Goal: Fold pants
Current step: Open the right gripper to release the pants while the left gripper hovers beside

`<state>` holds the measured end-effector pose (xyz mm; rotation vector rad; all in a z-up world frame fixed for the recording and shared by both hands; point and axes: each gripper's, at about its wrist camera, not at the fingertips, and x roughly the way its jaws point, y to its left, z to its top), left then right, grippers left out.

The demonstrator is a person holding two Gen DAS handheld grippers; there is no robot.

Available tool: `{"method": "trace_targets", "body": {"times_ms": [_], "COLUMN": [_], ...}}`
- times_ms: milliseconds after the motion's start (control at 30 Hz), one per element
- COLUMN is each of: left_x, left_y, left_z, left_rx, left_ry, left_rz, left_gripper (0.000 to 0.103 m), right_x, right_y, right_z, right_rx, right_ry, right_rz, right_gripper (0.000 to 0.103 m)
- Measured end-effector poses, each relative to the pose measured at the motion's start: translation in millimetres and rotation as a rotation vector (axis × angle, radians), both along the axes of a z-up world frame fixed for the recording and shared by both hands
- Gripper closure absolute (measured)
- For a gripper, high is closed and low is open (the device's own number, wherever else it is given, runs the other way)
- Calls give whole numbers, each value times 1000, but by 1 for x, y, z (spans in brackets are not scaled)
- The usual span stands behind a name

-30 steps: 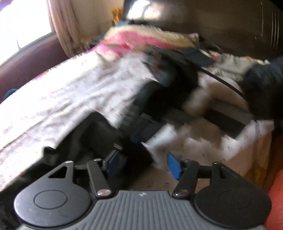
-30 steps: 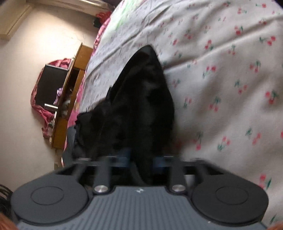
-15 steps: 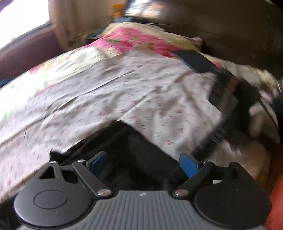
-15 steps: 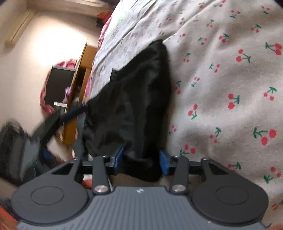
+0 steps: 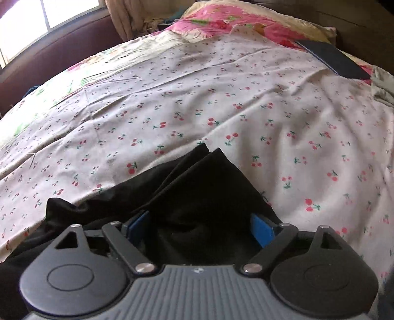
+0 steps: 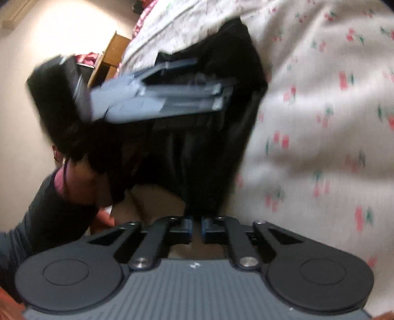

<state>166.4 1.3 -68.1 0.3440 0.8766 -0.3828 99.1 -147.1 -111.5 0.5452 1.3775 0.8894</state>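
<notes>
The black pants lie bunched on the cherry-print bedsheet, two of their edges pointing up the bed. My left gripper stands wide open over them. Fabric sits between its blue pads, which do not press on it. In the right wrist view the pants hang in taut folds down to my right gripper, whose jaws are shut on the lower edge. The left gripper shows there as a blurred grey shape on the pants, held by a hand.
A flat dark blue object lies at the bed's far right, near a pink floral blanket. A dark red bed frame runs along the left under a window. Wooden furniture stands by the wall. A dark sleeve is at lower left.
The left gripper dropped toward the pants and its jaws spread wide around them. The right gripper's jaws opened, then shut on the pants' edge. The left gripper came into the right view.
</notes>
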Motion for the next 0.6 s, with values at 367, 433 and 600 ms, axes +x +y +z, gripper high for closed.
{"method": "trace_targets", "body": {"times_ms": [367,433,600], "left_x": [-39,-55,-78], "left_y": [24,28,33], "left_z": [31,35,30], "left_rx": [-108,-122,-90], "left_ry": [-19,-26,-15], "left_rz": [46,50,36], "left_gripper": [3,3,3], "right_x": [19,37,64], "right_y": [-51,-58,-40], "right_z": [33,28,12], "right_rx": [-67,-38,34], "right_ry": [-118,-107,-138], "right_rz": [-169,-249,-299], "right_gripper": [91,77,61]}}
